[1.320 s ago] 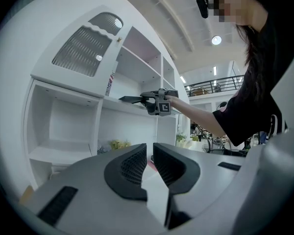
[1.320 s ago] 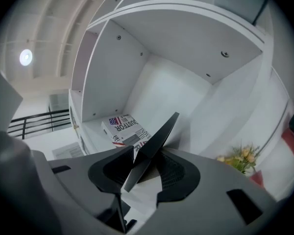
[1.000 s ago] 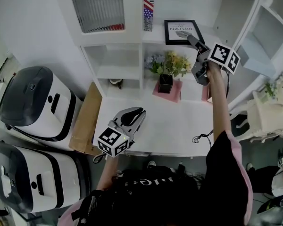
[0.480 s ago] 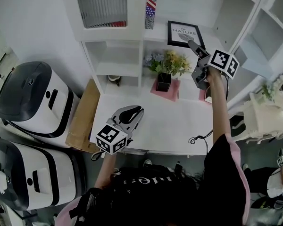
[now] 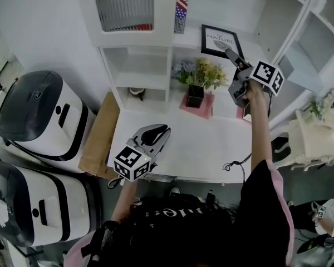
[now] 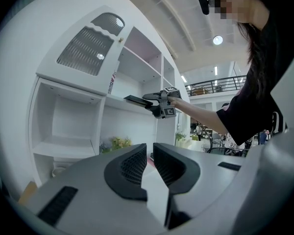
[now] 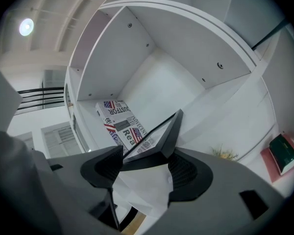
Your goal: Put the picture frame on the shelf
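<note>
The black picture frame [image 5: 220,39] with white print stands leaning on the upper shelf [image 5: 190,43] of the white unit. My right gripper [image 5: 231,53] is raised to the frame's lower right corner. In the right gripper view the frame's corner [image 7: 159,136] lies between the jaws, which are opening, and the pads [image 7: 186,173] no longer clamp it. My left gripper [image 5: 163,132] hangs low over the desk, shut and empty. In the left gripper view its pads [image 6: 137,165] nearly meet, and the frame [image 6: 135,100] and right gripper [image 6: 148,99] show far off.
A flag-printed book [image 5: 181,5] stands left of the frame on the same shelf. Below are a flower pot [image 5: 196,96] on a pink mat and the white desk [image 5: 195,149] with a cable [image 5: 234,163]. Two large white appliances [image 5: 39,115] stand at the left.
The right gripper stays at the frame's corner on the shelf while the view drifts slightly. The left gripper has hardly moved.
</note>
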Available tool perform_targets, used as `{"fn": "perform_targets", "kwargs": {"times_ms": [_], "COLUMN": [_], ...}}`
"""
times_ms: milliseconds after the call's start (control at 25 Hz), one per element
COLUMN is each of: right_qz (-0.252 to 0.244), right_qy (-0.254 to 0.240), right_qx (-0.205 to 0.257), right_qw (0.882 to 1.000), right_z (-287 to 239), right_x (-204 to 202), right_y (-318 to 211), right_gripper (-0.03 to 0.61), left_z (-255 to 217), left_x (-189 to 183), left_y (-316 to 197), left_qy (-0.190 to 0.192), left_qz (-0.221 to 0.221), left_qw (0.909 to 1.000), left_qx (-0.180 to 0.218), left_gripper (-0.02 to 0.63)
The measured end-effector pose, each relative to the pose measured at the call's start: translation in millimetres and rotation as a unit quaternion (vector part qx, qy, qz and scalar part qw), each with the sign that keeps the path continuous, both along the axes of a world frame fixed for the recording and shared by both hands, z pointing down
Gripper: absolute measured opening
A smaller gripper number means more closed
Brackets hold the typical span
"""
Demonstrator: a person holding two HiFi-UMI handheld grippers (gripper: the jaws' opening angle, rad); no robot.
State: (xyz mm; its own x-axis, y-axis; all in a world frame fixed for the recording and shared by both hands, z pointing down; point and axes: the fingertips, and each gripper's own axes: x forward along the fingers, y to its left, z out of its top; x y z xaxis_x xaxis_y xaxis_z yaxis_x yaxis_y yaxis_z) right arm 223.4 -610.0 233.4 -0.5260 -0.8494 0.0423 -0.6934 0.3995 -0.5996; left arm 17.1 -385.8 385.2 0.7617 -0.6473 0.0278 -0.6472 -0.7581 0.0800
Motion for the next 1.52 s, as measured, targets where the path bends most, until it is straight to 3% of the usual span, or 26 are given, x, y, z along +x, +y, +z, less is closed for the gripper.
{"fn": "perform_targets", "kwargs": {"times_ms": [920,1360,1520], "right_qz": [-0.002,-0.018,-0.059], "right_qy": [-0.017,0.028,0.046], "right_qx": [0.011,0.058,0.066], "right_qw": [1.0,0.998,0.995], "right_z": [2.7,6.9,23.3], "right_x": [1.1,-20.7,-53.2], "right_y": [14.3,74.5,113.0], "right_gripper": [0.285,0.284,0.284], "left_z": [3.0,4.4,6.4], "left_x": [-23.0,-29.4,-29.6], "left_y": [6.5,12.1,22.8], "left_qy": [0.015,0.016,0.017], "left_qz": [0.001,0.016,0.029], "left_qw": [0.9999,0.9997,0.9994], "left_qx": [-0.007,-0.011,-0.014], "left_gripper": [0.051,0.051,0.051]}}
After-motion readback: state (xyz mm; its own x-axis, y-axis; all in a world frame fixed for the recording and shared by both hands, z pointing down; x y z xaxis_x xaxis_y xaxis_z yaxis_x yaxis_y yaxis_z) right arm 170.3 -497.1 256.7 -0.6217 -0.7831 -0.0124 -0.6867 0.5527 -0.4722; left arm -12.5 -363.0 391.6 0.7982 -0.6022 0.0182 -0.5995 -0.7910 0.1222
